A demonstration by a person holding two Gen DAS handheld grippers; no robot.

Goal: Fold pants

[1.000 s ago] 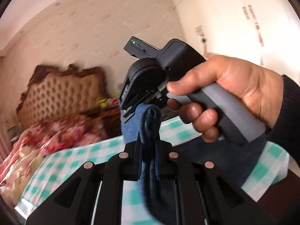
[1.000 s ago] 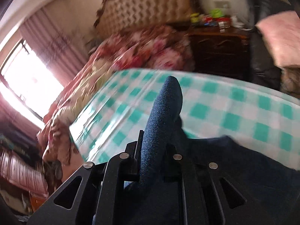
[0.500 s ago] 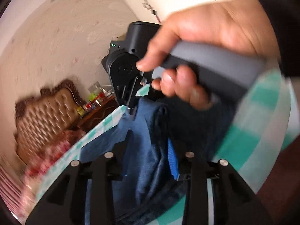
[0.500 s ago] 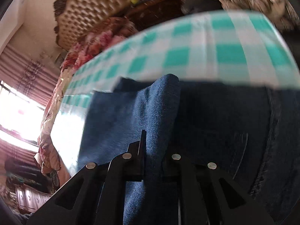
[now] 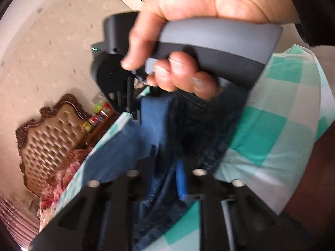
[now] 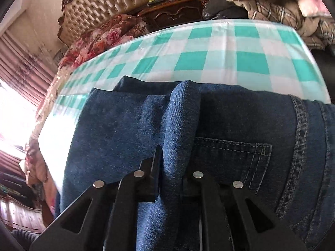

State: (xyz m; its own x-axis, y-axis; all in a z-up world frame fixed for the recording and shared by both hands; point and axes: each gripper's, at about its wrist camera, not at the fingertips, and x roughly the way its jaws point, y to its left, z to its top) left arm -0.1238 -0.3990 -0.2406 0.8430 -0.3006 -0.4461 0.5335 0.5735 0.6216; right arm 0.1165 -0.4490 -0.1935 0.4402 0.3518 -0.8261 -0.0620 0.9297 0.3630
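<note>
The pants (image 6: 240,125) have been brought down out of the air onto the checked tablecloth (image 6: 209,48): a second ago a pinched ridge of denim was held high above the table, and now the dark blue cloth lies spread over the near part of the tablecloth, one layer laid over another, a back pocket (image 6: 232,154) showing just right of the right gripper. A fold therefore appears to have been laid down — what is left, by this judgement, is to let go and smooth or fold again.

The right gripper (image 6: 173,167) is held steeply downward over the pants, its jaws narrow and clamped on an upright ridge of denim. The left gripper (image 5: 167,167) is aimed more shallowly across the pants toward the right gripper; its view is blurred. Its jaws have just been closing after a brief widening, and a bunch of denim with a bright blue strip (image 5: 181,179) is seen between them, gripped narrowly as far as can be told. The person's right hand (image 5: 188,21) is wrapped round the right gripper's grey handle above the pants.
</note>
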